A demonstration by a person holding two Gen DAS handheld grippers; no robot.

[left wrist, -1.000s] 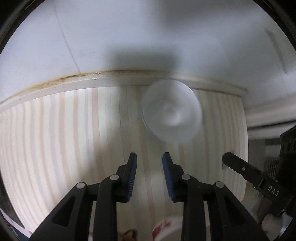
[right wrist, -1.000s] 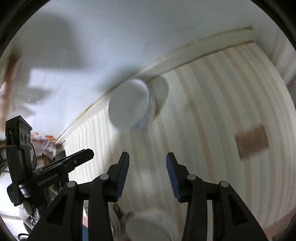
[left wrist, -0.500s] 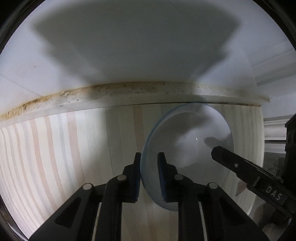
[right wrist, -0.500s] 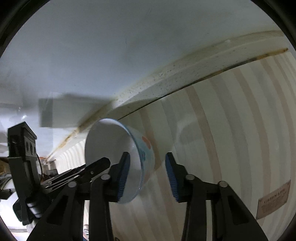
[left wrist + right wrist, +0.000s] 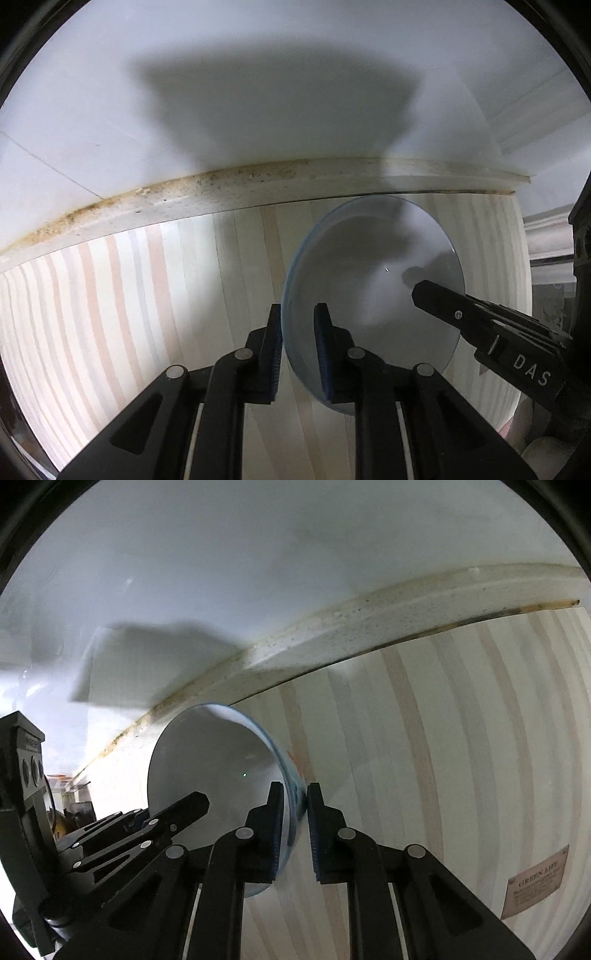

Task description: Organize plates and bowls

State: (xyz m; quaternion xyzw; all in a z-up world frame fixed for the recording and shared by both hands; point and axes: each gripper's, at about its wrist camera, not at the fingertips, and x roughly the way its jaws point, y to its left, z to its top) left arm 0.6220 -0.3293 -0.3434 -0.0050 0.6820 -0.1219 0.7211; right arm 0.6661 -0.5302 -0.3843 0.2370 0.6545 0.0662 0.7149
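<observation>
Both tongs are clamped on the same white bowl (image 5: 373,295), one on each side of its rim. The left tongs (image 5: 298,354) pinch the near-left edge, one blue pad outside the wall and one inside the hollow. The right tongs (image 5: 295,830) have just been closing, and the rim now sits between their pads on the bowl's opposite side, by the blue and orange pattern on the outer wall. In the left wrist view the right tongs show as a black finger reaching in over the far side of the bowl.

The bowl rests on the striped pale wooden surface (image 5: 147,314), directly ahead of both tongs and close to the stained strip (image 5: 221,192) where the surface meets the white wall (image 5: 258,74) beyond. A small brown label (image 5: 535,880) lies on the surface well to the right of the right tongs.

The main risk, as I judge it, is that two rigid grips on one thin, smooth rim work against each other. If the hands lift unevenly or drift apart, the bowl could twist out of one pair of pads, tip and drop, or the rim could chip. The wall is close behind, so a forward swing could knock the bowl against it. Each grip covers only a narrow strip of glazed edge, so slipping seems likely if either hand tilts.
</observation>
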